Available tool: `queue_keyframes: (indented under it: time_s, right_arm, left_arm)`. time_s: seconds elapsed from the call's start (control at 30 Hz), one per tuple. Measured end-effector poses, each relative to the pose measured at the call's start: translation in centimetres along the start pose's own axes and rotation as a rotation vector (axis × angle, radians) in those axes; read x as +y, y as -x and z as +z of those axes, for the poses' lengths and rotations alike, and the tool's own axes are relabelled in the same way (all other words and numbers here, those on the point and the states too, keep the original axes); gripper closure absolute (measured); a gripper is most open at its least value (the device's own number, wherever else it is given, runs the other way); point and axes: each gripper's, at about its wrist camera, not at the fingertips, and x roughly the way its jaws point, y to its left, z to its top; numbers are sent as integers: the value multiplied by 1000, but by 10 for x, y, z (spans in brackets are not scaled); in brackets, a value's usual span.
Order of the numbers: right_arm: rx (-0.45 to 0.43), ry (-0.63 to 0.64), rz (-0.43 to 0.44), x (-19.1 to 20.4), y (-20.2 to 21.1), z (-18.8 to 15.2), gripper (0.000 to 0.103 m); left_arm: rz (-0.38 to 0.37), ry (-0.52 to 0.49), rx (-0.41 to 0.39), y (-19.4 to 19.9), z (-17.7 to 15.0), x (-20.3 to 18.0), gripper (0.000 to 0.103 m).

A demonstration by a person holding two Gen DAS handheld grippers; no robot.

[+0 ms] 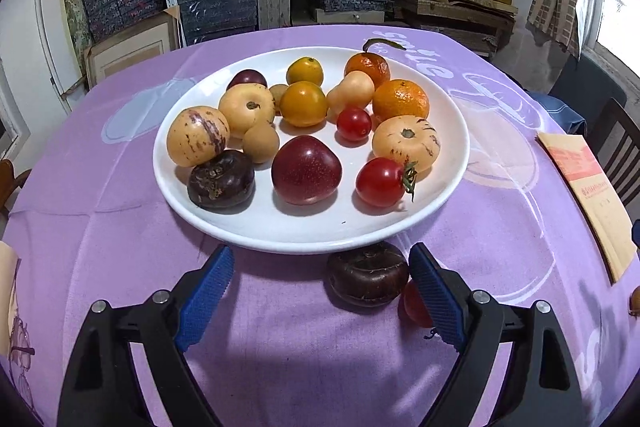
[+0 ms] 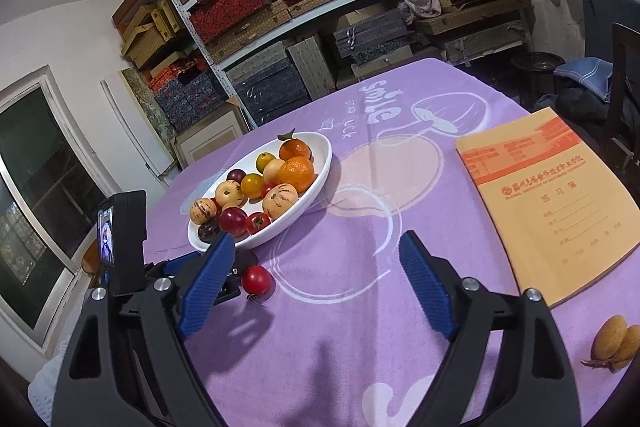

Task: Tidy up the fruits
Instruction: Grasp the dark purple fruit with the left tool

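Left gripper point(image 1: 320, 279), nearest the lens in the left wrist view, hangs wide open over purple tablecloth point(image 1: 100, 195), nothing between its blue pads. Right gripper point(image 2: 316, 275), seen from its own cam, likewise spread wide w/ nothing in its grip, only bare cloth between the fingers.

Tablecloth covers the whole table, printed w/ white outlines & the word "Smile". Orange exercise book point(image 2: 548, 203) lies flat at right. White plate point(image 1: 452, 155) sits centre, loaded w/ fruit: two tangerines point(image 1: 400, 101) at far right, two striped pepino melons point(image 1: 406, 143) at left & right, a red plum point(image 1: 306, 169) near-centre, a dark mangosteen point(image 1: 221, 181) near-left, yellow-orange round fruits mid-plate, cherry tomatoes point(image 1: 380, 182) near-right.

Off the plate: a second mangosteen point(image 1: 367, 275) on the cloth just near of the rim, touching or all but touching the left gripper's right finger. A loose cherry tomato point(image 2: 256, 279) lies just right of it, partly hidden by that finger. Two small yellow fruits point(image 2: 616, 343) lie at near-right edge, well apart from the plate.
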Motion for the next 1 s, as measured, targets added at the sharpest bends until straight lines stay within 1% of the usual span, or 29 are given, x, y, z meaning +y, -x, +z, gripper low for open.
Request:
queue_keyframes:
  time_s: [0.03,0.23,0.33,0.43,0.53,0.63,0.73,0.83,0.93,1.0]
  right_arm:
    - [-2,0,-3,0,0,0,16]
    - [-5,-3,0,0,0,0,15]
    - [-7,3,6,2,1,0,15]
    - [5,20,7,5,-2,-2,15]
    - [8,34,-1,7,-4,-4,15]
    - [14,33,3,8,-5,-5,15]
    - [27,54,-4,11,-8,-7,15]
    - [31,77,-11,15,-10,-10,15]
    - [32,101,-29,19,-10,-12,15]
    - [38,117,-43,22,-12,-13,15]
  left_arm:
    - [2,-2,0,0,0,1,13]
    - [23,-22,10,9,-15,11,12]
    - [46,-21,-9,18,-24,20,12]
    - [49,-22,-21,18,-20,20,12]
    - [43,-39,-23,11,-14,9,12]
    - [56,-46,-27,3,-10,1,12]
    - [66,-24,-31,-1,-6,2,12]
    - [50,12,-22,-2,-6,9,12]
    - [71,42,-34,1,-6,17,13]
    - [77,61,-25,2,-8,23,13]
